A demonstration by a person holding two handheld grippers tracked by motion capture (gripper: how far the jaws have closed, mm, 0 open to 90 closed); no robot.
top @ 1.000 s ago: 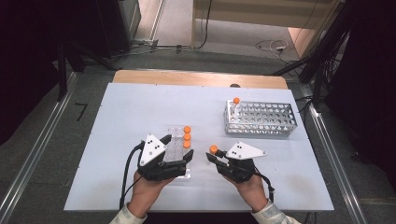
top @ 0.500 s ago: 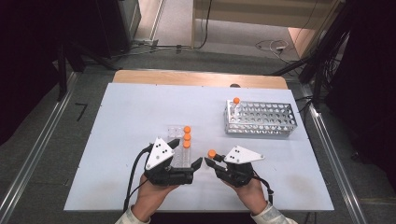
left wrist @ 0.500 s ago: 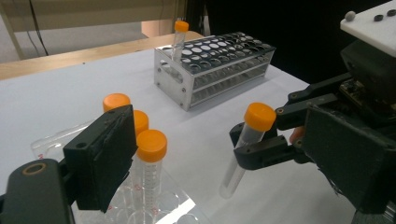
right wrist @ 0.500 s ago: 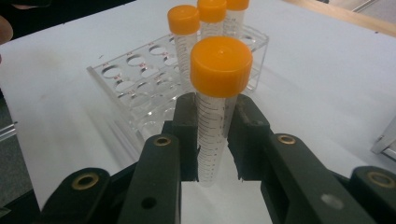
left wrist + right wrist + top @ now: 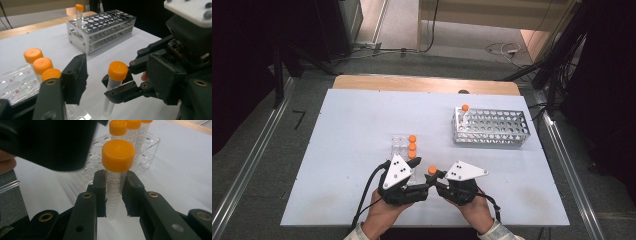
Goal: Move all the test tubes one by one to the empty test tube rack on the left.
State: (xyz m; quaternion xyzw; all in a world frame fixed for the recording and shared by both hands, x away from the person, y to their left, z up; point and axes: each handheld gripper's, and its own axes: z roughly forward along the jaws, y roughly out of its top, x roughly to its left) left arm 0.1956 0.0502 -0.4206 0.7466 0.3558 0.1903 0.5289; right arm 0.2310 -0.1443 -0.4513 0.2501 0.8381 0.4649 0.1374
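1. We carry two handheld grippers: the left gripper (image 5: pixel 424 184) and the right gripper (image 5: pixel 435 178), both with matte black bodies.
2. Each body bears a pale three-cornered plate on top, marked with small dark dots.
3. Our jaws are black linkage arms with brass-coloured pivot bushings and flat rectangular pads.
4. A black cable trails from each gripper toward the near table edge.
5. Light-coloured sleeve cuffs show at our wrists.
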